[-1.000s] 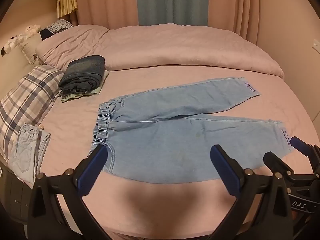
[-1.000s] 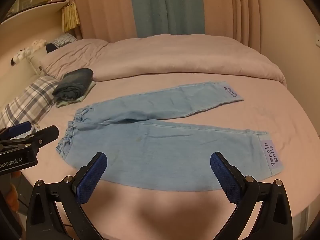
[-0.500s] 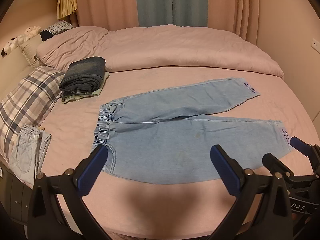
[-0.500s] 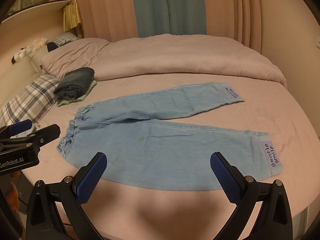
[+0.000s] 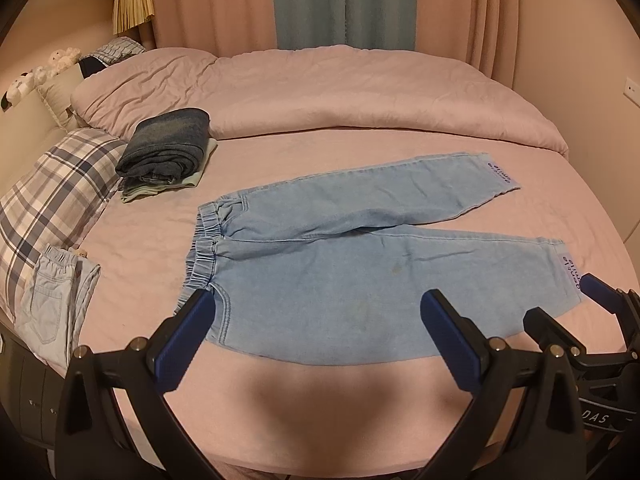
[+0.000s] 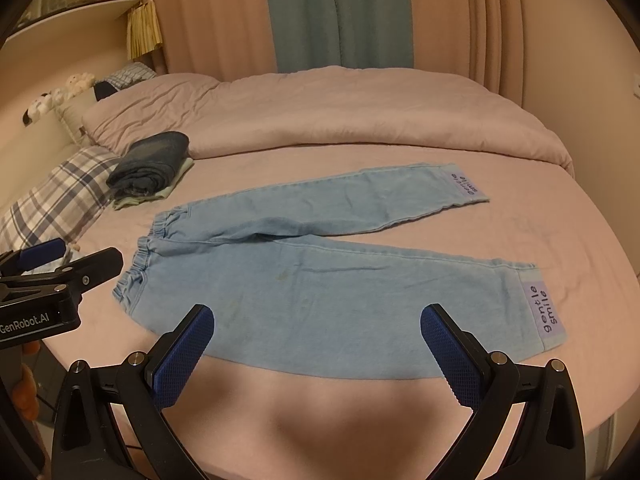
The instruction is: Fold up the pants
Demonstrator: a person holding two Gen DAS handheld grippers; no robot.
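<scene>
Light blue denim pants (image 5: pixel 340 264) lie flat on the pink bed, waistband to the left, both legs spread to the right; they also show in the right wrist view (image 6: pixel 320 276). The cuffs carry lilac "gentle smile" labels (image 6: pixel 542 314). My left gripper (image 5: pixel 316 316) is open and empty, hovering over the near edge of the pants by the waistband. My right gripper (image 6: pixel 318 330) is open and empty above the near leg. The right gripper also shows at the right edge of the left wrist view (image 5: pixel 568 304); the left gripper shows at the left of the right wrist view (image 6: pixel 68 260).
A stack of folded dark jeans (image 5: pixel 166 150) sits at the back left. A plaid pillow (image 5: pixel 48 196) and another pair of light jeans (image 5: pixel 52 300) lie at the left edge. A rumpled pink duvet (image 5: pixel 340 96) covers the far half of the bed.
Both cameras have shifted very slightly; the pants lie as before and both grippers stay open.
</scene>
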